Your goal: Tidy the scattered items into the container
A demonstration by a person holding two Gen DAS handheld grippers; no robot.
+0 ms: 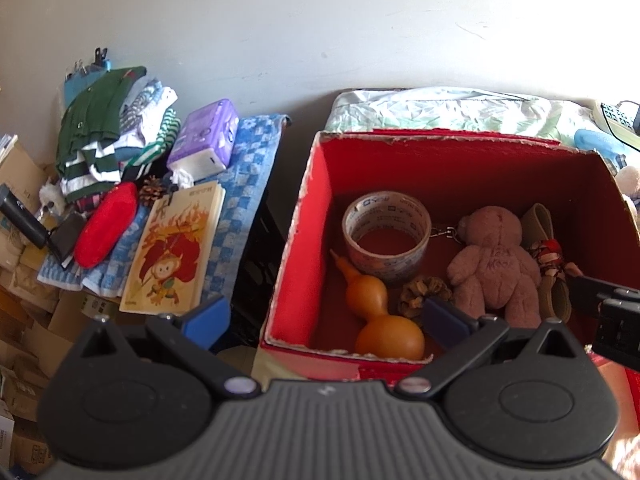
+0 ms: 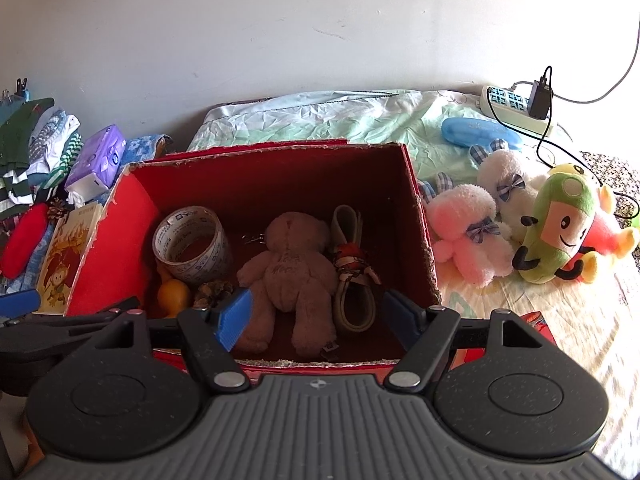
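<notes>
progress looks partial: the red box (image 2: 420, 216), straight ahead of both grippers, already holds a tape roll (image 2: 192, 242), brown bear (image 2: 288, 272), gourd (image 1: 370, 306) and strap. right gripper (image 2: 318, 314) and left gripper (image 1: 326, 318) both hang spread wide, carrying nothing. pink plush (image 2: 466, 226) and green plush (image 2: 556, 224) wait right of the right gripper, outside the box.
</notes>
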